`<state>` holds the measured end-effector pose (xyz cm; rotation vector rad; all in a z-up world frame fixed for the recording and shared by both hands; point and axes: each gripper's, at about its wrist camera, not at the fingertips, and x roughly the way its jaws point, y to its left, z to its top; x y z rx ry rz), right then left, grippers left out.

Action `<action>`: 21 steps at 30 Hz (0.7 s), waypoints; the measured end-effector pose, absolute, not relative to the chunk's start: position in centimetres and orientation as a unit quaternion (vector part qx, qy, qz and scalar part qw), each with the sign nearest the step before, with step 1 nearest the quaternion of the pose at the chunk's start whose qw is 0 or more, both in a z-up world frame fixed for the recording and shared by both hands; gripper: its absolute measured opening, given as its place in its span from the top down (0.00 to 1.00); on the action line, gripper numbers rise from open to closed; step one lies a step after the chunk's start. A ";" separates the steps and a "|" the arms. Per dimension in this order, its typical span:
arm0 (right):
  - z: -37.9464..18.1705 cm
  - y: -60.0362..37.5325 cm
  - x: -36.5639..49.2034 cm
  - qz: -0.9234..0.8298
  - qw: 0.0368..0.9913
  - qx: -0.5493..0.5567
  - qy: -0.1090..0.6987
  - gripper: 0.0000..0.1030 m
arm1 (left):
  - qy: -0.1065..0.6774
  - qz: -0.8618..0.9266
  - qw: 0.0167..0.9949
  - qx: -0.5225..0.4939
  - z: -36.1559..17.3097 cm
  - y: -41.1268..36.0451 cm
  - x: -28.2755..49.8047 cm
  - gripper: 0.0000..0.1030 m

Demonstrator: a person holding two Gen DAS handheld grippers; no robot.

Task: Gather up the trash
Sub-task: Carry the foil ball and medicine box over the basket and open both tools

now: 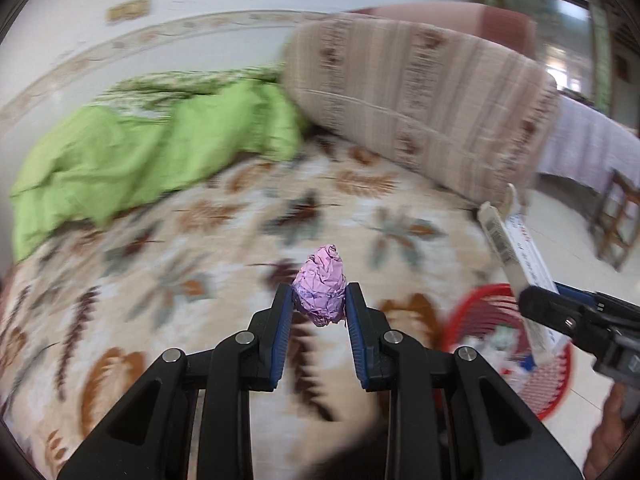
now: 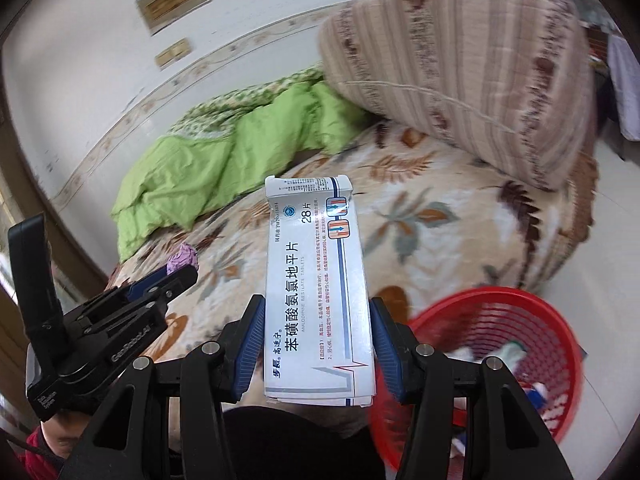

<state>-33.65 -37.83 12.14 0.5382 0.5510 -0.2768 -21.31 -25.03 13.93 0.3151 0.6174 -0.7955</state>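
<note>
Two grippers loaded: left gripper [image 1: 319, 306] clenched on pink paper ball [image 1: 322, 290], right gripper [image 2: 318, 334] grasping medicine box [image 2: 318, 280]; red basket [image 2: 492, 344] beside bed [image 2: 440, 208] edge.

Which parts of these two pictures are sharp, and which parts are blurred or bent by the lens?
Left wrist view: the left gripper and its pink paper ball are sharp; the bedspread and red basket smear. Right wrist view: the right gripper and medicine box are crisp, print readable; the basket blurs. Both views curve the wall, with dark corners.

Crumpled pink paper wad [image 1: 322, 285], white tablet box [image 2: 318, 276] — both lifted, seemingly.
</note>
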 end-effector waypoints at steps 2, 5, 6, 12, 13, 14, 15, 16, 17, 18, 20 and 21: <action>12.0 -39.9 -35.8 -0.160 0.909 0.280 0.262 0.46 | 0.305 -0.414 0.844 0.153 13.9 -26.9 -22.4 0.75; 11.7 -42.1 -38.2 -0.189 0.900 0.299 0.256 0.46 | 0.338 -0.476 0.799 0.148 13.4 -30.2 -24.1 0.75; 11.5 -43.0 -39.1 -0.201 0.896 0.305 0.254 0.46 | 0.349 -0.489 0.786 0.145 13.2 -31.1 -24.4 0.75; 10.0 -46.0 -41.9 -0.232 0.876 0.340 0.251 0.46 | 0.391 -0.540 0.729 0.155 11.2 -35.4 -26.5 0.75; 9.6 -46.3 -42.1 -0.233 0.874 0.343 0.254 0.45 | 0.395 -0.544 0.724 0.158 10.8 -35.9 -26.8 0.73; 9.3 -46.4 -42.1 -0.234 0.873 0.343 0.257 0.45 | 0.401 -0.547 0.717 0.162 10.3 -36.4 -27.2 0.70; 8.9 -46.6 -42.1 -0.234 0.870 0.346 0.263 0.44 | 0.407 -0.547 0.713 0.162 10.0 -36.6 -27.3 0.60; 8.5 -46.8 -41.9 -0.232 0.865 0.351 0.272 0.43 | 0.411 -0.545 0.713 0.161 9.8 -36.6 -27.3 0.52; 8.0 -46.9 -42.0 -0.235 0.860 0.357 0.280 0.43 | 0.412 -0.541 0.715 0.161 9.6 -36.6 -27.2 0.50; 7.7 -47.0 -42.2 -0.240 0.856 0.360 0.283 0.42 | 0.411 -0.538 0.717 0.162 9.6 -36.4 -27.2 0.50; 7.8 -46.9 -42.5 -0.250 0.855 0.353 0.285 0.39 | 0.406 -0.535 0.723 0.164 9.7 -36.1 -27.1 0.48; 8.0 -46.7 -42.8 -0.256 0.856 0.347 0.284 0.38 | 0.401 -0.530 0.730 0.163 10.0 -35.6 -26.9 0.45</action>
